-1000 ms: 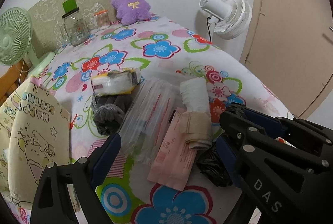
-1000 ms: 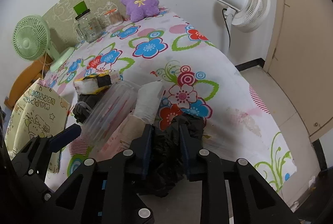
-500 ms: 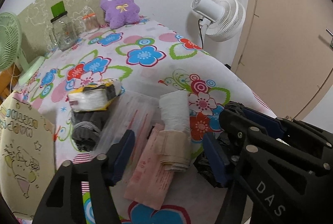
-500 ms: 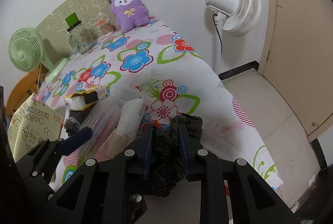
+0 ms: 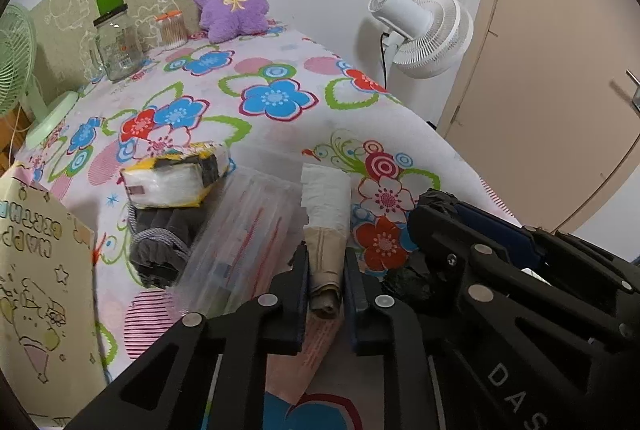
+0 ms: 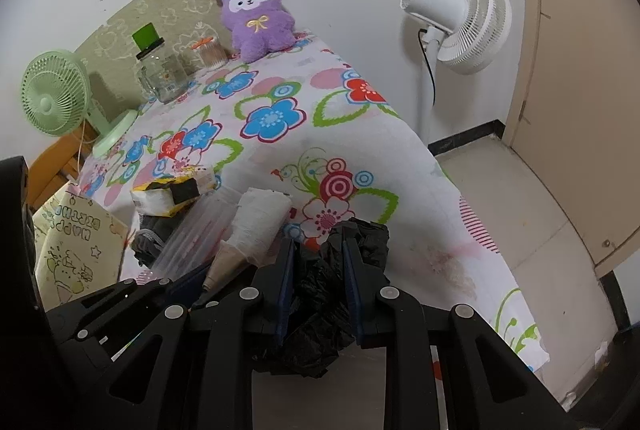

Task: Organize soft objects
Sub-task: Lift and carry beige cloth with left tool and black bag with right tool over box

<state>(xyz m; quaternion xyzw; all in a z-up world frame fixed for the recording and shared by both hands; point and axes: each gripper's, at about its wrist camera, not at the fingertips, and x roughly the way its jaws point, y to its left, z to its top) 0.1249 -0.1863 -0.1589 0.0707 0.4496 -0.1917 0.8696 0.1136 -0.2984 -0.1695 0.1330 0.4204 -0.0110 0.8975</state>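
While both of my grippers are loaded, the job sits at the pick-up stage: two soft things are pinched and nothing has been set in a final place yet. My left gripper (image 5: 325,284) is clamped on the beige folded cloth (image 5: 325,258), its blue pads squeezing the near end of the roll, which lies on the flowered tablecloth (image 5: 276,102) with a white plastic roll (image 5: 326,196) touching its far end. My right gripper (image 6: 318,276) is clenched around the black plastic bag (image 6: 320,290), a crumpled mass that bulges out above and below the pads near the front edge of the table.

Just left of the cloth lies a clear packet (image 5: 244,242) with red lines, and a pink sheet (image 5: 316,350) pokes out beneath my left fingers. Farther left a dark grey knitted piece (image 5: 160,242) rests under a yellow-and-white tissue pack (image 5: 176,178). A cream paper bag (image 5: 36,270) printed with birthday lettering stands at the left edge; I judge it a likely destination, though I cannot tell that for sure.

Next, I think each hand should lift straight up before moving sideways, so the cloth does not drag the packet or the pink sheet along. The bag is slippery and loosely bunched, so a firm squeeze and a slow carry seem wise.
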